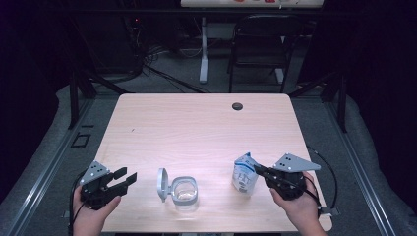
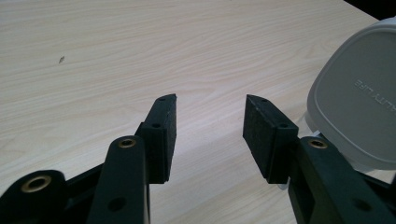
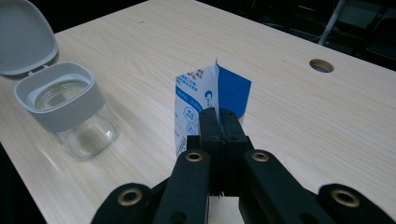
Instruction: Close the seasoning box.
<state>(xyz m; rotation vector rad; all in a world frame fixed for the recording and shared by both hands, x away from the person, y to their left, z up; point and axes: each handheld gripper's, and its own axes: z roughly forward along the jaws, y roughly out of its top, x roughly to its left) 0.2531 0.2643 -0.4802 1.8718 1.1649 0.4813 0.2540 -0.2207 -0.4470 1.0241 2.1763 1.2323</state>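
Observation:
A blue and white pouch (image 1: 244, 177) (image 3: 194, 93) stands upright on the table (image 1: 196, 128) near the front right. My right gripper (image 1: 256, 169) (image 3: 218, 112) comes at it from the right, its jaws pressed together on the pouch's upper edge. Left of the pouch sits a clear glass jar (image 1: 185, 191) (image 3: 70, 112) with a grey collar, its hinged grey lid (image 1: 162, 184) (image 2: 359, 98) (image 3: 23, 39) flipped open to the left. My left gripper (image 1: 127, 178) (image 2: 211, 100) hovers just left of the lid, open, with only bare tabletop between its jaws.
A round cable hole (image 1: 237, 106) (image 3: 321, 65) lies near the table's far edge. Beyond the table stand a dark chair (image 1: 260, 44) and a white desk leg (image 1: 203, 49). The table's front edge runs close under both hands.

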